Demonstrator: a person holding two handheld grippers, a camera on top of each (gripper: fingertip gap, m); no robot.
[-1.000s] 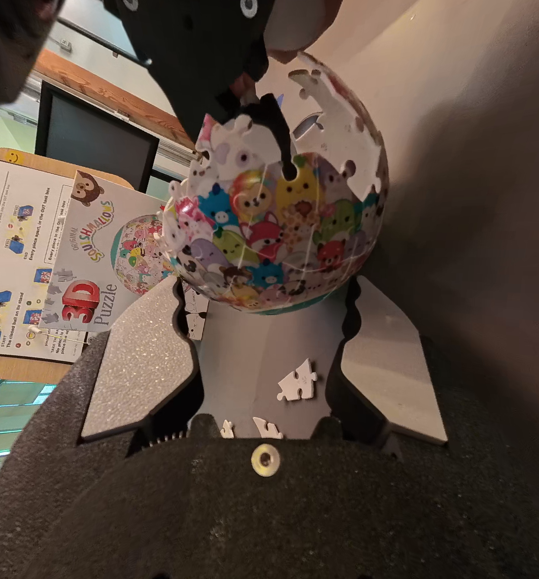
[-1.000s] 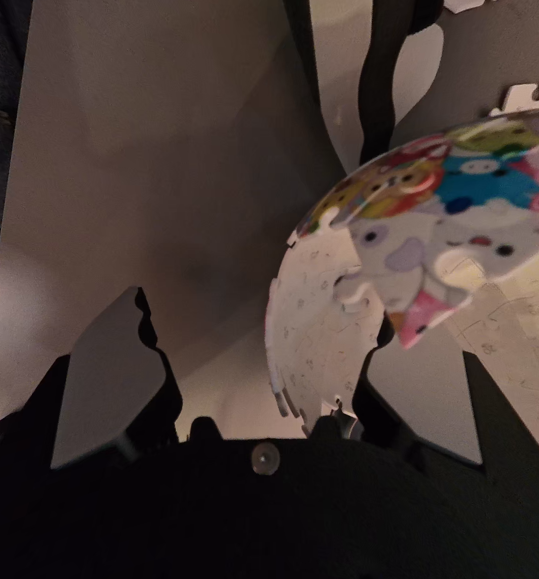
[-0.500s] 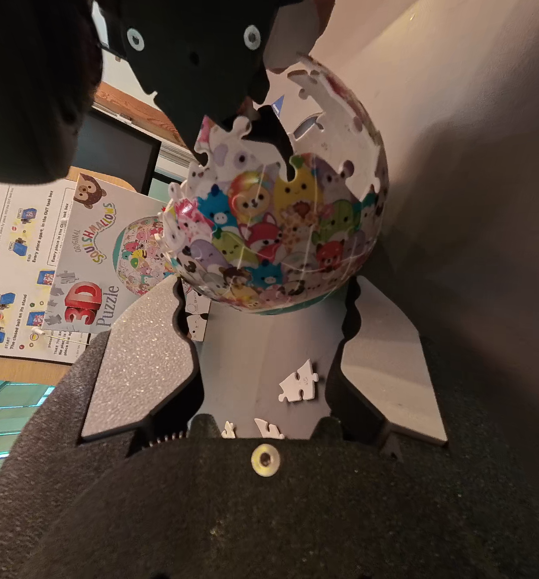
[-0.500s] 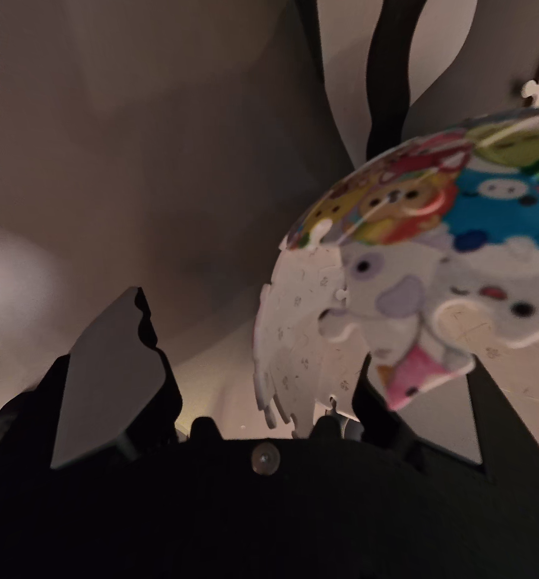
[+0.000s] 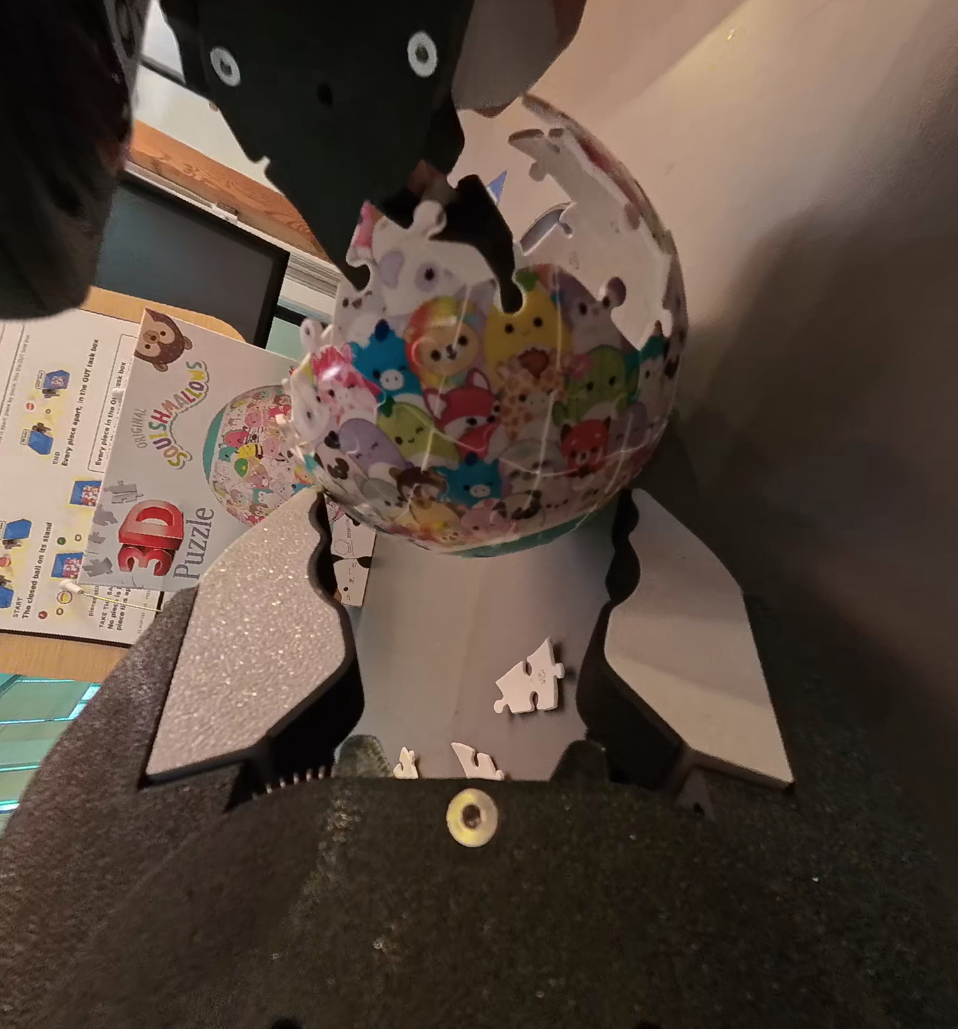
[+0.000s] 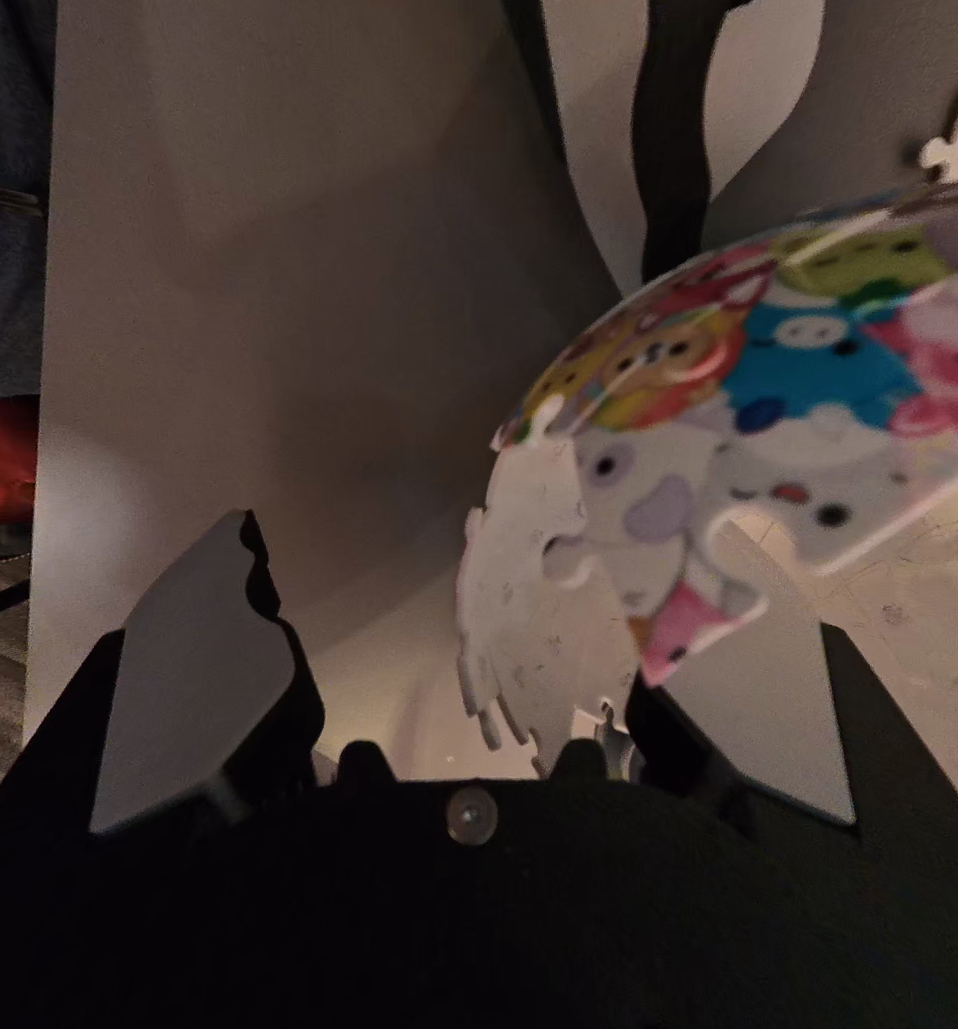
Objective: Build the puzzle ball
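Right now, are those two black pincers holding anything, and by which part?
Nothing is gripped. The left gripper is open in front of the colourful cartoon-printed puzzle ball; the right gripper is open too, straddling the ball's jagged upper rim without clamping it.

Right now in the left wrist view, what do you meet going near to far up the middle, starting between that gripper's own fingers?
Two small white pieces at the gripper's base → loose white puzzle piece → puzzle ball → right gripper, reaching down onto the ball's open top edge.
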